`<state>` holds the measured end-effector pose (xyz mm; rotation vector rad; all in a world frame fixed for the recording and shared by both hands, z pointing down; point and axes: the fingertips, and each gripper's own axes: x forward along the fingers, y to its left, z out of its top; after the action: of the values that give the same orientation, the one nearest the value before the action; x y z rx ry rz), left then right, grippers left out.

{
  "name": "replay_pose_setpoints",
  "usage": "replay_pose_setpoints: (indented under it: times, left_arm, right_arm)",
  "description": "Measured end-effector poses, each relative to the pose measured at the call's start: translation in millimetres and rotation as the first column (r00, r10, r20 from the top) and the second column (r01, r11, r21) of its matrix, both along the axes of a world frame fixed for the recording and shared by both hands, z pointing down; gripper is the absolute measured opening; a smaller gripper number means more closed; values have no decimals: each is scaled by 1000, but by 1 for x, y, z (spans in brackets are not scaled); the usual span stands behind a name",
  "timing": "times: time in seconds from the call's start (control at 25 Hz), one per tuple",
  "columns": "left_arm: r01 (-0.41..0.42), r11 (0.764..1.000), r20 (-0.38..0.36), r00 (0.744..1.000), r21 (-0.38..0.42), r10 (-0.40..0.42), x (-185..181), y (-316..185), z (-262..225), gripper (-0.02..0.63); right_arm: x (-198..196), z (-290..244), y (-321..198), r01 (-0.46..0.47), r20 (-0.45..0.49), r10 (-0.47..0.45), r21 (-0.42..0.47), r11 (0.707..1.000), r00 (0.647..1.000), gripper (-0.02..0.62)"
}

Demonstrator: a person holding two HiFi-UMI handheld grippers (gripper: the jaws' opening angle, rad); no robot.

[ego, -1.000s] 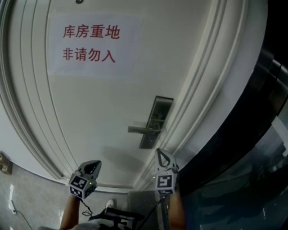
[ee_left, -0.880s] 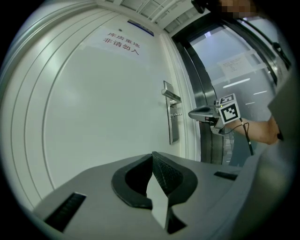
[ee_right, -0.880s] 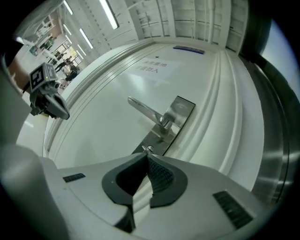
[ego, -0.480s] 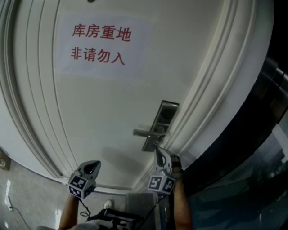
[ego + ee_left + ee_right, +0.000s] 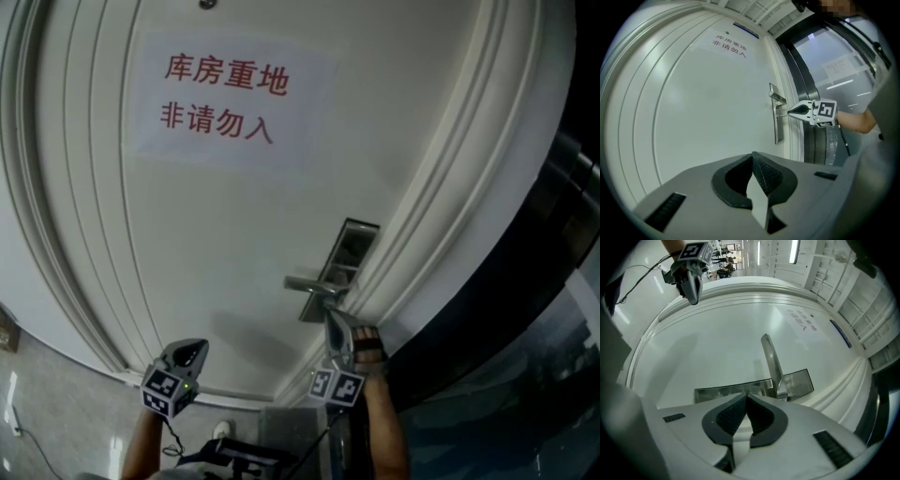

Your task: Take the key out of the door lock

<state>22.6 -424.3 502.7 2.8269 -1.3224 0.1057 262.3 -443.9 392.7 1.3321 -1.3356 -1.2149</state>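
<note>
On the white door [image 5: 216, 234] a steel lock plate [image 5: 349, 251] carries a lever handle [image 5: 312, 284]. In the left gripper view a small key [image 5: 782, 114] juts from the plate [image 5: 777, 131] below the handle [image 5: 778, 97]. My right gripper [image 5: 330, 317] points at the plate just under the handle, jaws shut; its tip [image 5: 789, 111] stands a short way off the key. In its own view the shut pads [image 5: 746, 398] cover the keyhole area of the plate [image 5: 722, 392], so the key is hidden there. My left gripper [image 5: 195, 345] hangs back at the lower left, shut and holding nothing.
A paper sign with red characters [image 5: 220, 94] is stuck on the upper door. The moulded door frame [image 5: 450, 187] runs just right of the lock, with dark glass panels [image 5: 534, 309] beyond it. Grey floor tiles [image 5: 56, 412] lie below.
My right gripper has risen from below the lock plate to just under the handle. The left gripper has stayed where it was. The head view has shifted slightly.
</note>
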Motion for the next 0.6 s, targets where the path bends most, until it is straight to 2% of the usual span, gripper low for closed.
replay_pose_setpoints:
  times: [0.08,0.2,0.6]
  left_arm:
    - [0,1000,2,1000,1,0,-1,1,1,8]
    - [5,1000,1,1000,1,-5,-3,1,1,8]
    - [11,1000,3,1000,2,-11,-6,-4,2,8]
  right_arm:
    - [2,1,-1,-11,-27,11,-3,1000,1000,15]
    - [4,4,-4,-28,-57,27,-22,999,998,52]
    - [2,6,-16,-31,-116,29,-17,999,993,72]
